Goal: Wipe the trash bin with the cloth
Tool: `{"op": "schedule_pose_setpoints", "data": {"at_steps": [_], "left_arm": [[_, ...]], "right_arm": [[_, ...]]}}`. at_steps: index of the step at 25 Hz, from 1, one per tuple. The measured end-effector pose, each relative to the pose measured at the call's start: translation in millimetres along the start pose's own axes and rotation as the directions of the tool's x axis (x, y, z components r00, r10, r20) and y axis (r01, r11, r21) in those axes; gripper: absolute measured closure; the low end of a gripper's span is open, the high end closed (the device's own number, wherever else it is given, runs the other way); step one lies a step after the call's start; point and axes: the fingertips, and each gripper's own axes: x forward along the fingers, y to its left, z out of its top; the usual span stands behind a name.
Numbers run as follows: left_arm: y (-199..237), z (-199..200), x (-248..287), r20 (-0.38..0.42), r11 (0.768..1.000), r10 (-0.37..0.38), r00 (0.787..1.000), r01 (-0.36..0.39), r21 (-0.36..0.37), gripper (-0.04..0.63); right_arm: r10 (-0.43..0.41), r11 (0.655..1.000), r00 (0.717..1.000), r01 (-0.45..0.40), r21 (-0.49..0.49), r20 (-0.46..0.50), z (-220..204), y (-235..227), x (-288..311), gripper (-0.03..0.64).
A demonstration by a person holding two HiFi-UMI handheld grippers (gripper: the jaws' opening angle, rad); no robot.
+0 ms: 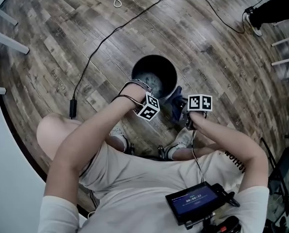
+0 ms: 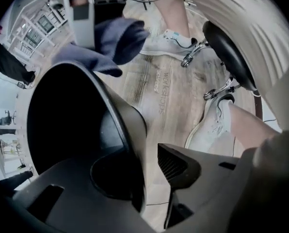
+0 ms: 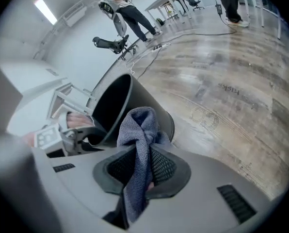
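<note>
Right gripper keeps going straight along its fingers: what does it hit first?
Most likely the trash bin: its upper wall sits directly beyond the cloth clamped in the right gripper. Depth is unclear; the cloth would touch first.

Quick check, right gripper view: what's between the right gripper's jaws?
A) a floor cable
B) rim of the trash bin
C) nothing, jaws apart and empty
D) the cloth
D: in the right gripper view, the right gripper has its jaws closed on the blue-grey cloth, which bunches up above the pads; the black trash bin stands behind it, not in the grip.
</note>
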Motion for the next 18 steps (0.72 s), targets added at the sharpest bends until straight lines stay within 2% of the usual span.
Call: {"op": "schedule_pose_setpoints", "data": {"at_steps": [1, 3, 4, 9, 13, 18], "left_arm": [[1.8, 0.3, 1.2, -0.011, 1.0, 0.023, 1.0, -0.023, 0.013, 0.435], [2.9, 2.7, 2.6, -0.023, 0.998, 0.053, 0.998, -0.052, 0.047, 0.542], [1.8, 4.1, 3.3, -0.027, 0.997, 0.056, 0.998, -0.055, 0.062, 0.556], [1.8, 12.1, 3.5, -0.024, 0.995, 0.072, 0.997, -0.07, 0.073, 0.563], [1.2, 12.9, 3.0, -0.025, 0.997, 0.068, 0.997, -0.067, 0.04, 0.563], [6.3, 24.5, 1.6, -0.015, 0.997, 0.067, 0.998, -0.067, -0.026, 0.563]], "right_arm": [[0.006, 1.0, 1.0, -0.006, 0.003, 0.029, 7.6, 7.6, -12.0, 0.555], [0.022, 1.0, 0.996, -0.022, -0.001, 0.083, 23.2, 20.9, -26.5, 0.555], [0.029, 1.0, 0.995, -0.028, -0.012, 0.1, 29.0, 25.7, -27.9, 0.555], [0.015, 0.998, 0.996, -0.009, -0.066, 0.093, 38.3, 15.5, -5.1, 0.555], [0.05, 0.992, 0.999, -0.048, -0.113, 0.02, 33.1, -12.2, 32.1, 0.555], [0.01, 0.989, 0.999, -0.017, -0.147, -0.048, 22.0, -60.4, 85.3, 0.555]]}}
